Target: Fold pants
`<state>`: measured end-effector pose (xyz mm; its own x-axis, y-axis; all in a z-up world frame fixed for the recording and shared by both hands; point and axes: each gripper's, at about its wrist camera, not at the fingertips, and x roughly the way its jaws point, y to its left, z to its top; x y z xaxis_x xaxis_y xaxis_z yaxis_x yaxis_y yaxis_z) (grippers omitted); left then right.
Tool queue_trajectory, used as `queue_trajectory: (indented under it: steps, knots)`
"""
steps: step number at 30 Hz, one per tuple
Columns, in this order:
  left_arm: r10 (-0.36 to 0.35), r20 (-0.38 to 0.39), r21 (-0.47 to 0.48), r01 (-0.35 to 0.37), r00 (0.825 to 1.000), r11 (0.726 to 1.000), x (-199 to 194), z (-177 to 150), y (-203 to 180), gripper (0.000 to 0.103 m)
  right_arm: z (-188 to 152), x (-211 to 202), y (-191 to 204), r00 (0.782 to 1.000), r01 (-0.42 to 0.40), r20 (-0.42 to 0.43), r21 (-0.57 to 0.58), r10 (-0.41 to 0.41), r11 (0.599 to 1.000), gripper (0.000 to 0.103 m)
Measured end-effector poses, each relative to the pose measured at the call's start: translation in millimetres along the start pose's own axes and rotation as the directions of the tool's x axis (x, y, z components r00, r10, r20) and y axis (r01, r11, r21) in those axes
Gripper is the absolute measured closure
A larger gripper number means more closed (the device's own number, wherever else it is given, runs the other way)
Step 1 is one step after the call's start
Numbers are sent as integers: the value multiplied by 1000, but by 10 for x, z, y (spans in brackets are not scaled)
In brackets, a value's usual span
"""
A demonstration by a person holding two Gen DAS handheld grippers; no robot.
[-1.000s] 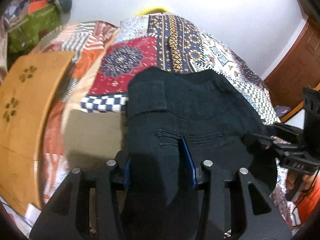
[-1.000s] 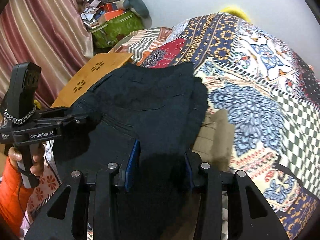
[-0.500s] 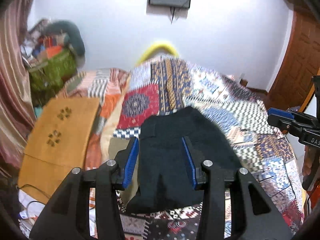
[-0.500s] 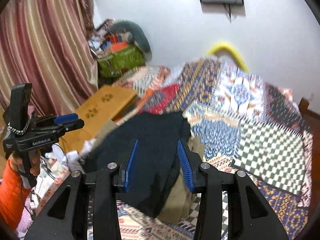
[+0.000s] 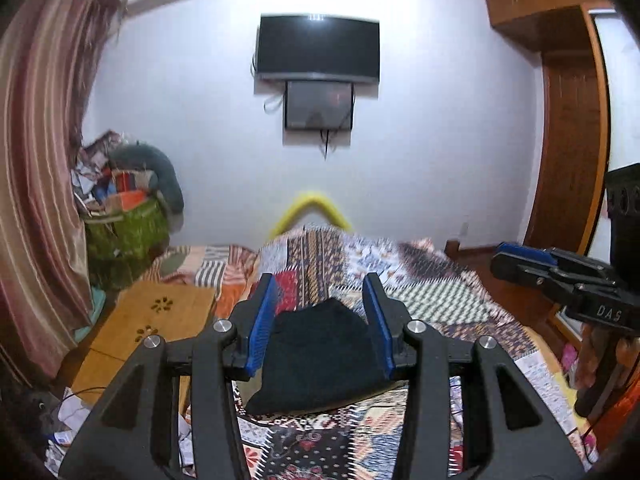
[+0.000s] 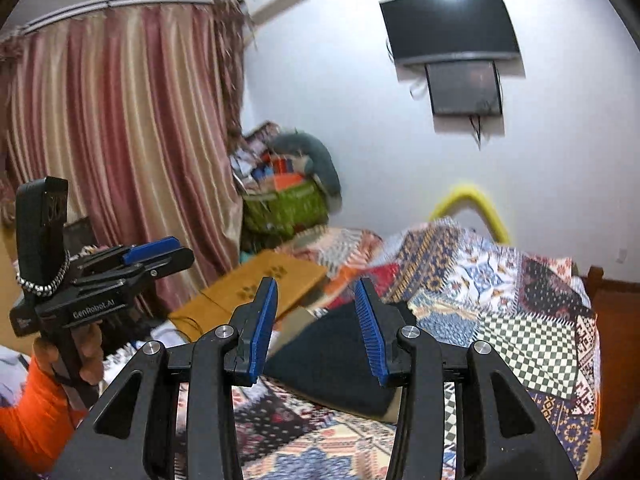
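The black pants (image 5: 320,356) lie folded into a compact bundle on the patchwork quilt (image 5: 440,300); the right wrist view shows the pants (image 6: 340,364) below and beyond the fingers. My left gripper (image 5: 319,278) hangs high above them, its jaws opening, with nothing between the blue pads. My right gripper (image 6: 315,282) is likewise raised and open, holding nothing. Each view shows the other tool off to the side: the right gripper (image 5: 516,258) at the right edge, the left gripper (image 6: 160,254) at the left, held by a hand in an orange sleeve.
A wooden lap table (image 5: 160,320) lies left of the bed, with a tan cloth (image 6: 296,320) beside the pants. A heaped green basket (image 5: 124,232) stands by the striped curtain (image 6: 120,140). A television (image 5: 316,50) hangs on the far wall; a wooden door (image 5: 572,152) is at right.
Both grippers let go of the pants and rose up and back from the bed. The pants, between the pads a second ago, now lie small and far below.
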<state>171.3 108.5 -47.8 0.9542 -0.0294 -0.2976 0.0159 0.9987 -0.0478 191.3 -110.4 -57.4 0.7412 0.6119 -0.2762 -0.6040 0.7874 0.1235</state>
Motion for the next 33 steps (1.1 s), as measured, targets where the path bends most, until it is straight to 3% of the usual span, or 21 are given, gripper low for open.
queue_trajectory:
  steps: [4, 6, 11, 12, 15, 18, 23, 25, 33]
  knots:
    - [21, 66, 6, -21, 998, 1000, -403, -65, -182, 57, -24, -301, 245, 998, 1, 55, -34, 1, 999, 65]
    - [22, 87, 1, -23, 996, 1000, -536, -104, -247, 47, -56, -422, 340, 997, 13, 73, -48, -9, 999, 65]
    - [37, 109, 1, -37, 993, 999, -739, -195, -349, 41, -157, -624, 472, 993, 43, 111, -51, -37, 998, 63]
    - [44, 112, -1, -45, 993, 999, -764, -211, -361, 35, -177, -637, 475, 993, 44, 113, -45, -39, 998, 58]
    - [44, 124, -1, -44, 991, 999, -841, -263, -385, 19, -233, -687, 490, 987, 87, 137, -40, -80, 995, 32]
    - [54, 138, -6, -53, 989, 999, -891, -299, -399, 8, -260, -739, 497, 981, 117, 160, -40, -109, 992, 25]
    - [54, 138, -26, -51, 989, 998, -929, -358, -398, 2, -246, -780, 488, 976, 135, 175, -24, -129, 991, 13]
    - [54, 139, -32, -50, 989, 998, -929, -365, -387, 1, -229, -794, 489, 972, 147, 187, -21, -140, 989, 1]
    - [49, 132, -36, -45, 990, 998, -907, -385, -381, 1, -260, -820, 529, 969, 162, 192, -20, -155, 987, 0]
